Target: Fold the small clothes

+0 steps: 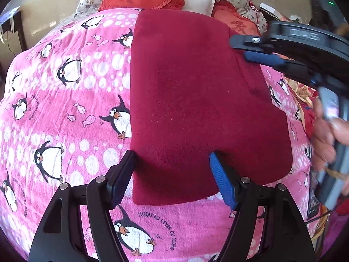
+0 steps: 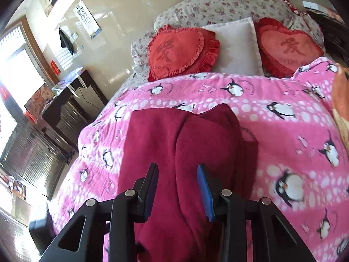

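Left wrist, garment [image 1: 196, 100] ahead of tool [image 1: 172, 174]

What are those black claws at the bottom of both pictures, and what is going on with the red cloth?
They are hand-held grippers, one in each of a person's hands; no robot arm is here. Each picture comes from a camera on one gripper, looking along its jaws. The left gripper stands open over the near edge of a dark red garment, which lies on a pink penguin blanket on a bed. The right gripper hangs over the same garment, jaws parted, gripping nothing. Heart-shaped red cushions sit at the head.
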`<state>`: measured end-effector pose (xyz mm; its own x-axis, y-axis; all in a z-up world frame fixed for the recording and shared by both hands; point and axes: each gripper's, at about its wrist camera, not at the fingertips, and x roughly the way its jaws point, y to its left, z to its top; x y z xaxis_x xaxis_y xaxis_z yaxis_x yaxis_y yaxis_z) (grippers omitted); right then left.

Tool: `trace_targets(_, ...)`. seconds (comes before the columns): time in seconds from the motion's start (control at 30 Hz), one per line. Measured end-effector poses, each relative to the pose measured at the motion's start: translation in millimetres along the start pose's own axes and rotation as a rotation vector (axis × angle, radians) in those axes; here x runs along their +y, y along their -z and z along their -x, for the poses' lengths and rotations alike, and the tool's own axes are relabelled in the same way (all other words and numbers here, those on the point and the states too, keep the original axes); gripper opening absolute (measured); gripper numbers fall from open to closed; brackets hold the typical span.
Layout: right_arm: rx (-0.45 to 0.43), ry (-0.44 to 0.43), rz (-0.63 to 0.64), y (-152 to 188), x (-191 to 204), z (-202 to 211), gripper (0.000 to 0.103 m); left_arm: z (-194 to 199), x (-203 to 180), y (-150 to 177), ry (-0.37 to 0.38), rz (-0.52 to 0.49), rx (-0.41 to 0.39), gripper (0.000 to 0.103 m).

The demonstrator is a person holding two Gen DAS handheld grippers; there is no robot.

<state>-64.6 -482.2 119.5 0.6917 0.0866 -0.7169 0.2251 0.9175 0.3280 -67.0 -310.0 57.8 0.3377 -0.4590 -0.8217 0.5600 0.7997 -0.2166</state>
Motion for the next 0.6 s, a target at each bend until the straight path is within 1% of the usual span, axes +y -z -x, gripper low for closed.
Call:
trace_targets(0.07,-0.006,0.051,0.012,-8,-4,-17,0.035,-2,-2,-1,-0.003,0.000,0.001,0.072)
trace_targets(0.13,-0.005,0.082,0.026,-15,-12,-29,0.035,-2,-3,-3,-0.004,-0.009,-0.002,0.073)
trace_targets(0.2,-0.001,0.089,0.021,-16,-18,-38,0.035,-4,-4,-4,-0.004,-0.010,-0.001,0.073)
trace_targets(0.27,-0.005,0.099,0.033,-17,-19,-37,0.035,-5,-3,-5,0.001,-0.004,0.006,0.074)
trace_targets(0.33,0.002,0.095,0.033,-15,-17,-30,0.035,-7,-1,-4,0.004,-0.003,0.014,0.074)
trace_targets(0.43,0.023,0.057,0.001,-12,-14,-7,0.035,-7,2,-3,0.015,0.006,0.014,0.074)
trace_targets(0.5,0.026,0.039,0.008,-3,-9,11,0.037,-7,3,-1,0.018,0.011,0.012,0.074)
trace_targets(0.6,0.029,0.061,0.048,20,-3,29,0.037,-7,4,0,0.016,0.013,0.007,0.075)
